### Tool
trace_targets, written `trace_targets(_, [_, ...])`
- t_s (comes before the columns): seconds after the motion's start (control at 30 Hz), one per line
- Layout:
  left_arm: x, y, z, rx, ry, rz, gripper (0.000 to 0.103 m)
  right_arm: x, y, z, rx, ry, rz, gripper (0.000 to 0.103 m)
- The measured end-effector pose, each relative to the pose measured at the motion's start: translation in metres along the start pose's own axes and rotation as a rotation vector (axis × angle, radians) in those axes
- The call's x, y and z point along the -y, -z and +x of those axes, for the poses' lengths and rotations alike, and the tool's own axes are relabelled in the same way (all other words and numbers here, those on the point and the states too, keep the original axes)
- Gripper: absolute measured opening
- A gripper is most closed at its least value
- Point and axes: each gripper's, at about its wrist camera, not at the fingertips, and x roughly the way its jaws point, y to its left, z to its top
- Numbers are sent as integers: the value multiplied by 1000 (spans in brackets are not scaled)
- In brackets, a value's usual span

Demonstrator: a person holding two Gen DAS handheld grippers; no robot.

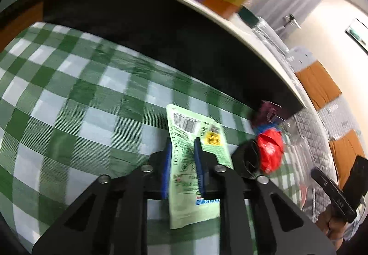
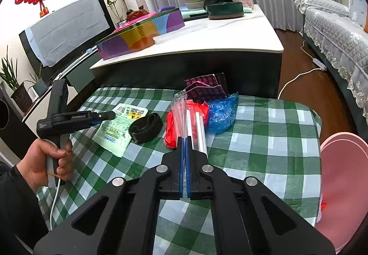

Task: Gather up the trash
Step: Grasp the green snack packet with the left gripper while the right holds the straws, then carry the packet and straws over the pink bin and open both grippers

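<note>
A light green snack pouch [image 1: 195, 163] lies flat on the green checked tablecloth [image 1: 69, 105]. My left gripper [image 1: 182, 144] hovers over it with jaws a little apart, straddling the pouch; it also shows in the right wrist view [image 2: 110, 114] above the pouch [image 2: 115, 131]. My right gripper [image 2: 185, 139] is shut on a clear plastic sleeve [image 2: 181, 112] and holds it up. Behind it lie a red plastic bag [image 2: 171, 126], a blue plastic bag [image 2: 220, 112], a black ring [image 2: 145, 127] and a dark patterned box [image 2: 204, 87].
A pink bin [image 2: 342, 177] stands at the table's right edge. A raised white-topped counter [image 2: 207, 41] with a colourful box [image 2: 140, 34] borders the far side. A sofa [image 2: 333, 32] stands at the right, a white cable on the floor.
</note>
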Motion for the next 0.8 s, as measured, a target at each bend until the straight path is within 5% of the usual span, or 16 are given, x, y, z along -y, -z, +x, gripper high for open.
trace_targets(0.27, [54, 9, -33, 51, 13, 107, 4, 1, -5, -26, 51, 19, 7, 2])
trace_targets(0.57, [115, 30, -82, 159, -121, 289, 1, -5, -2, -64, 106, 51, -17, 2])
trace_targets(0.8, [134, 48, -109, 214, -144, 336, 1, 3, 2, -94, 155, 83, -4, 2])
